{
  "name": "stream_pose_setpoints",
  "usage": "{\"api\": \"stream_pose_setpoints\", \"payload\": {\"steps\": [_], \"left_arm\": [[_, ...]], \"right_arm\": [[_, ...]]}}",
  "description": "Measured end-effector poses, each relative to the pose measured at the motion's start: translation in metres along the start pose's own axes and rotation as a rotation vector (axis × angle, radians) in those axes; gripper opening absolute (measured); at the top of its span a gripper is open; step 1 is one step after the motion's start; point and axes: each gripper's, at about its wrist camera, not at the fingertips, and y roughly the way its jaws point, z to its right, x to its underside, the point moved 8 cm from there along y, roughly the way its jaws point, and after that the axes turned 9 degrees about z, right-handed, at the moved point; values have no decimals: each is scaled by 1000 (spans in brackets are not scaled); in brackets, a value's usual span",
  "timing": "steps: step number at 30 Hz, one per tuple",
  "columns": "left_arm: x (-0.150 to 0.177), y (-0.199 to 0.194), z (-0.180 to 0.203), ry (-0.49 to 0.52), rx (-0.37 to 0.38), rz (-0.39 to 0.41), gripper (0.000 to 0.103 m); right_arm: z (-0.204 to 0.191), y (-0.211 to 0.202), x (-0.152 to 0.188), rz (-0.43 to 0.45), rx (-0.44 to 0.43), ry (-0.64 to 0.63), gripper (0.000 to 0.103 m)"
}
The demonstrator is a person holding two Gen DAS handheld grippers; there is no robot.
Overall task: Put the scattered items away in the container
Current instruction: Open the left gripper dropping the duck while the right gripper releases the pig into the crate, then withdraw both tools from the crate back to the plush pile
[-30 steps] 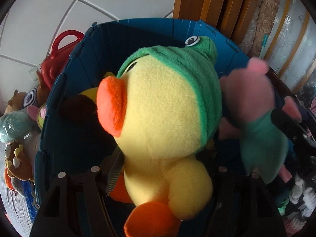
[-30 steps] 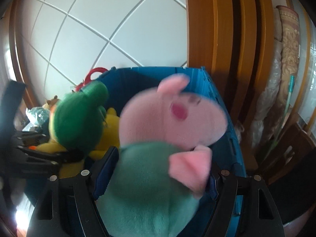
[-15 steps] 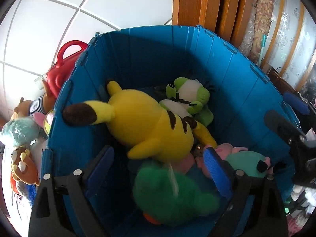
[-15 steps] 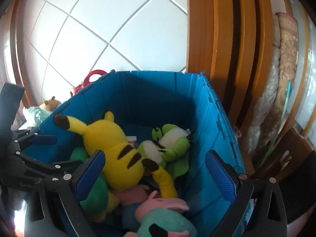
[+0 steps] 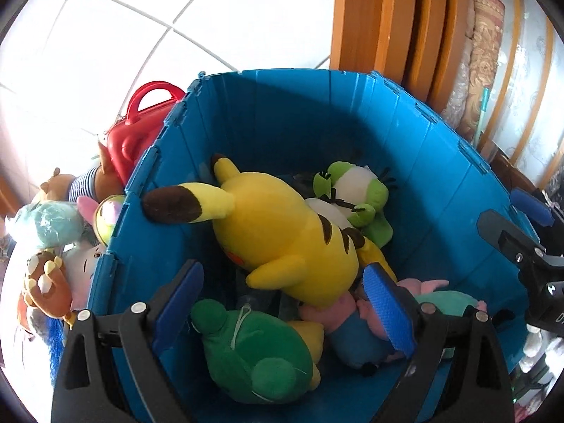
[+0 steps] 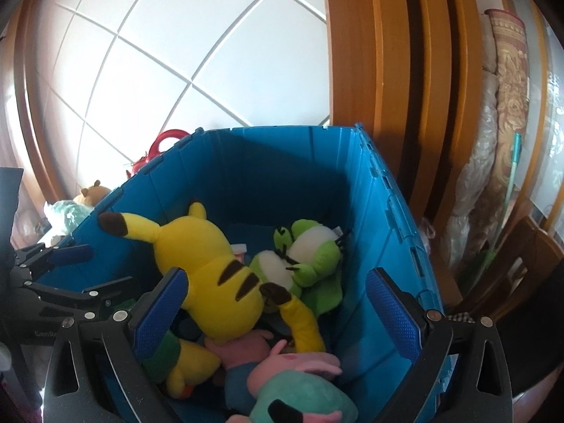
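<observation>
The toys that remain to tidy lie in a heap on the floor (image 5: 105, 17), just outside the left wall of the blue container (image 5: 440, 162): a teal round plush (image 5: 53, 224), a brown bear-like plush (image 5: 46, 282), a striped plush (image 5: 83, 185) and a red plastic case (image 5: 141, 134) at the far end. This heap runs along that wall, from near to far, and it is to the left of the left gripper (image 5: 282, 299), so I judge the left hand is the nearer one; it must go leftward over the rim and down. The left gripper has its jaws spread wide with nothing between the pads, and it hangs above the container. The right gripper (image 6: 275, 310) is also spread wide and empty, over the right part of the container, well apart from the heap. Inside the container lie a big yellow plush (image 5: 282, 232) with its long axis diagonal, a green frog plush (image 5: 352, 194) beside it, a duck plush with a green hood (image 5: 253, 356) near the front, and a pink pig plush (image 6: 299, 387) in a teal dress, partly on top of another pink toy.
</observation>
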Motion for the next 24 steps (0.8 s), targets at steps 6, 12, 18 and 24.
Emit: {"api": "stream_pose_setpoints", "payload": {"steps": [6, 12, 18, 24], "left_arm": [[0, 2, -6, -52, -1, -9, 93], [-1, 0, -7, -48, -34, 16, 93], [2, -14, -9, -60, -51, 55, 93], [11, -54, -22, -90, -72, 102, 93]], "right_arm": [[0, -1, 0, 5, 14, -5, 102], [0, -3, -2, 21, 6, 2, 102], [-2, -5, -2, 32, -11, -2, 102], [-10, -10, -5, 45, -24, -36, 103]]}}
